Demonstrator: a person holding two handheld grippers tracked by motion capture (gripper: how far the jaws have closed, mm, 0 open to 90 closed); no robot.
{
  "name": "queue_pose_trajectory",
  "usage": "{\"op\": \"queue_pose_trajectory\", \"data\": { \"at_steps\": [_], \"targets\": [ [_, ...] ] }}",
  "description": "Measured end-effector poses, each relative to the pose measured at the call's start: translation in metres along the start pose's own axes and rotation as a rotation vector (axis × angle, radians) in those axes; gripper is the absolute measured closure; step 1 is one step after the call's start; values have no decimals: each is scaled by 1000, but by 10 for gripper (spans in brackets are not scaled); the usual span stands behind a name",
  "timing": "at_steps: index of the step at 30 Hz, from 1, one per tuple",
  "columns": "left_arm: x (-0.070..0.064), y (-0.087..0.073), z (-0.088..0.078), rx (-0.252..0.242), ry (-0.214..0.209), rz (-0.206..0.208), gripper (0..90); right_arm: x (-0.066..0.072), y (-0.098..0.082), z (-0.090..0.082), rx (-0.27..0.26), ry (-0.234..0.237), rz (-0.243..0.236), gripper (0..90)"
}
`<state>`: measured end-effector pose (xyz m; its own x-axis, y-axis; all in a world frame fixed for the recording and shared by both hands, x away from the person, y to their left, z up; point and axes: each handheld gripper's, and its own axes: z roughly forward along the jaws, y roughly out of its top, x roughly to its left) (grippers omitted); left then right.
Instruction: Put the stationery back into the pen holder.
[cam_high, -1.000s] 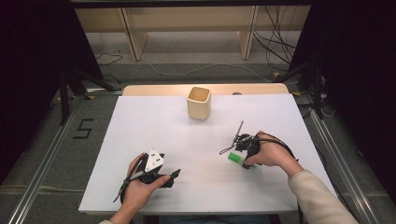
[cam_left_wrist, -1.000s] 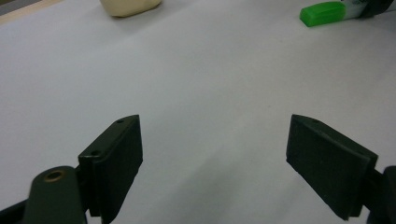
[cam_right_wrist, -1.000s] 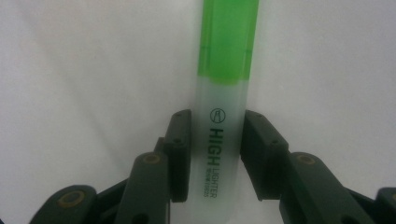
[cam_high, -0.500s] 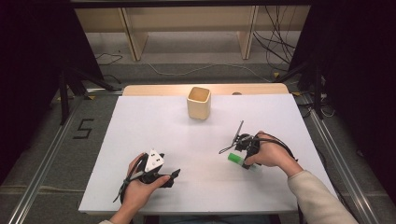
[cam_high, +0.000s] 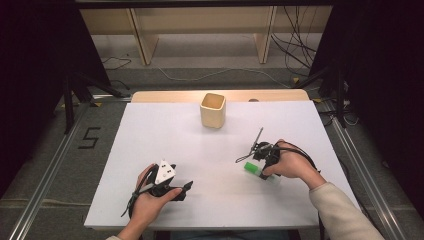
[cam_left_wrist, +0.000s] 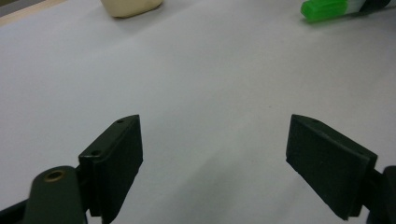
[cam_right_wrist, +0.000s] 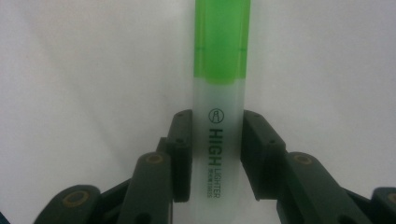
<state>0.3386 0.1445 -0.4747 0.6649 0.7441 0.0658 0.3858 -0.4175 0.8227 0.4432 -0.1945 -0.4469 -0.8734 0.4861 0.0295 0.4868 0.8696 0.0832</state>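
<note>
A green-capped highlighter (cam_right_wrist: 219, 93) with a pale translucent barrel lies on the white table (cam_high: 165, 135) at the right front. My right gripper (cam_right_wrist: 217, 154) is shut on its barrel, one black pad pressed to each side, and the green cap sticks out past the jaws. From above, the highlighter (cam_high: 251, 168) shows just left of the right hand, with the right gripper (cam_high: 260, 171) low over the table. My left gripper (cam_left_wrist: 215, 158) rests near the front left with its jaws wide open and bare table between them. The high view shows the left gripper (cam_high: 184, 190) pointing right.
A cream square cup (cam_high: 213, 111) stands upright at the middle back of the table; its base (cam_left_wrist: 130, 7) also shows in the left gripper view. Cables trail from both grippers. The table's wooden back edge (cam_high: 280, 95) borders the floor beyond.
</note>
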Motion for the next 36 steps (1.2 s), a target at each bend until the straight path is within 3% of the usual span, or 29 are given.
{"op": "queue_pose_trajectory", "data": {
  "at_steps": [15, 36],
  "targets": [
    [0, 0, 0, 0, 0, 1, 186, -2, -3, -7, -93, 14, 34, 660],
    [0, 0, -1, -7, 5, -2, 186, -3, -11, -11, -218, -17, 82, 660]
  ]
}}
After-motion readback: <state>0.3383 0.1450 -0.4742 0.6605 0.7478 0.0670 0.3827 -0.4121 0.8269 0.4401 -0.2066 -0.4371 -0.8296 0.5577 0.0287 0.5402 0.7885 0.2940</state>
